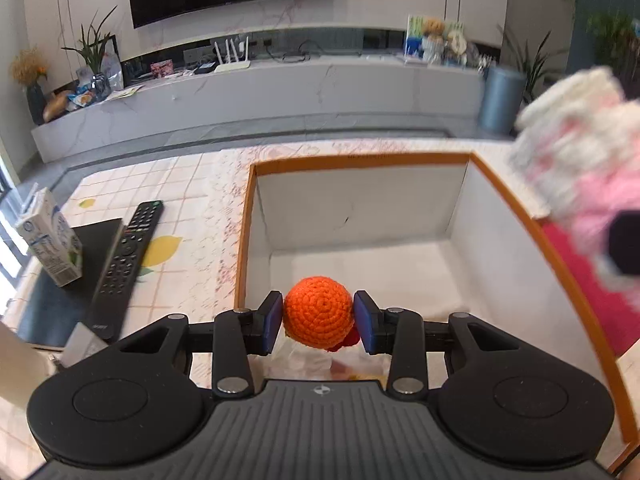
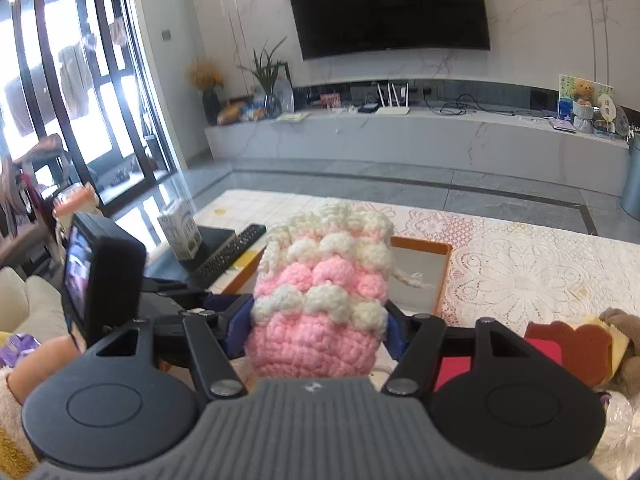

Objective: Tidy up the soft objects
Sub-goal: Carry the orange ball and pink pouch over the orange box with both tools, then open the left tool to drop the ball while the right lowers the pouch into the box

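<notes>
On the bench's left lie a milk carton (image 1: 50, 240) and a remote (image 1: 126, 264). The left tool (image 1: 319, 322) grips an orange crochet ball (image 1: 319, 316) over the near edge of the orange-rimmed white box (image 1: 246, 232). To the right, the right tool (image 2: 316, 322) clamps a pink-and-cream crochet pouch (image 2: 320, 300) near the box's right side.

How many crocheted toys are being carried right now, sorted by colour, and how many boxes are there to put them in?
Orange crocheted ball, in the left gripper: 1
Pink and white crocheted pouch, in the right gripper: 1
Orange-rimmed box: 1
Total: 3
</notes>
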The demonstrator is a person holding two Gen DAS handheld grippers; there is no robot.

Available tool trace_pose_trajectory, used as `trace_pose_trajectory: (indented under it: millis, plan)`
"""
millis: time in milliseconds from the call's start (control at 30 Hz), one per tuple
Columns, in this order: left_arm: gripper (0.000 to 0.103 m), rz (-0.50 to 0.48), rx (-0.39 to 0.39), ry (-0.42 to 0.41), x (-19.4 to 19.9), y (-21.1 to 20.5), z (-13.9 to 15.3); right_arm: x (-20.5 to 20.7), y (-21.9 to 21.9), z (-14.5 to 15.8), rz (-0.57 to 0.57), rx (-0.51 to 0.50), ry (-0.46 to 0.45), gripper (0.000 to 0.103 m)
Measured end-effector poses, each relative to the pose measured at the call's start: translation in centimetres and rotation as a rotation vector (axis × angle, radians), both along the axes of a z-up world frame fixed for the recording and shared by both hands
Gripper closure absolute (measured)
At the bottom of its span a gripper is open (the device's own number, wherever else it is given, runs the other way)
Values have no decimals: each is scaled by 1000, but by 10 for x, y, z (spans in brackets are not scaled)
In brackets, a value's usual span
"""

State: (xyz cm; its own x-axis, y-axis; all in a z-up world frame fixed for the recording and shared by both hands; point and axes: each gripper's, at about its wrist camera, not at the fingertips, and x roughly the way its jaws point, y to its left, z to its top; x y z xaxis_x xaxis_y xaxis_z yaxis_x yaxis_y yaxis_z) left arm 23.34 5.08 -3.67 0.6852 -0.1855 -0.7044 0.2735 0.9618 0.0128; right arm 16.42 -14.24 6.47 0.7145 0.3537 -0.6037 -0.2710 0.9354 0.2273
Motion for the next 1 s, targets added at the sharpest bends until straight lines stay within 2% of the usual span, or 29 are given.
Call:
trace_pose_trajectory:
  millis: [100, 267, 400, 433, 533, 700, 867, 1000]
  plan:
    - [59, -39, -29, 37, 3, -3, -2, 16, 6, -5, -11, -44, 19, 39]
    - [58, -84, 8, 76, 0, -10, -12, 33, 25, -17, -8, -192, 31, 39]
    - [35, -130, 54, 39, -8, -14, -6, 45, 31, -27, 8, -224, 70, 40]
    - [28, -124, 55, 26, -9, -13, -2, 47, 31, -29, 9, -223, 81, 40]
    - [18, -86, 95, -28, -13, -7, 11, 52, 31, -34, -2, -193, 98, 40]
    - [16, 12, 196, -110, -19, 5, 26, 65, 36, -38, -14, -147, 128, 40]
    - [16, 93, 181, -84, -13, 26, 32, 77, 46, -47, -57, -80, 154, 39]
    - [16, 130, 201, -80, -9, 40, 36, 89, 67, -59, -71, -109, 145, 39]
